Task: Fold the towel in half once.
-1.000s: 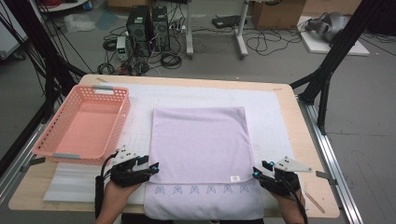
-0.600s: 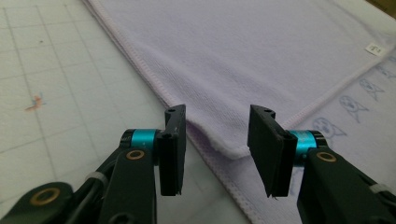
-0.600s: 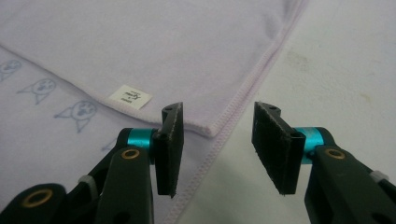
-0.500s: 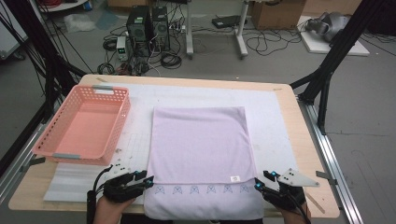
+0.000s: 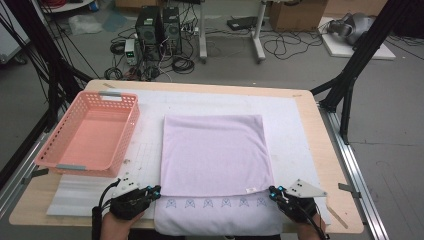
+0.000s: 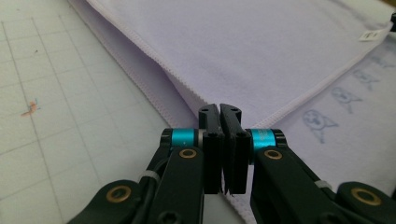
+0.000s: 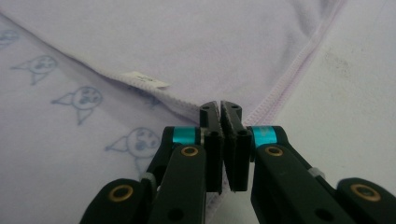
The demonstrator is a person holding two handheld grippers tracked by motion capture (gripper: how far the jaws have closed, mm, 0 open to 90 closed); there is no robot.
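Lilac terry towel point(image 5: 215, 150), folded square with stitched hems and a small white tag too blurred to read, lies beside the pink lattice basket point(image 5: 90, 132). Left gripper point(image 5: 155, 190) and right gripper point(image 5: 273, 190), gaping earlier, have just clamped its near corners.
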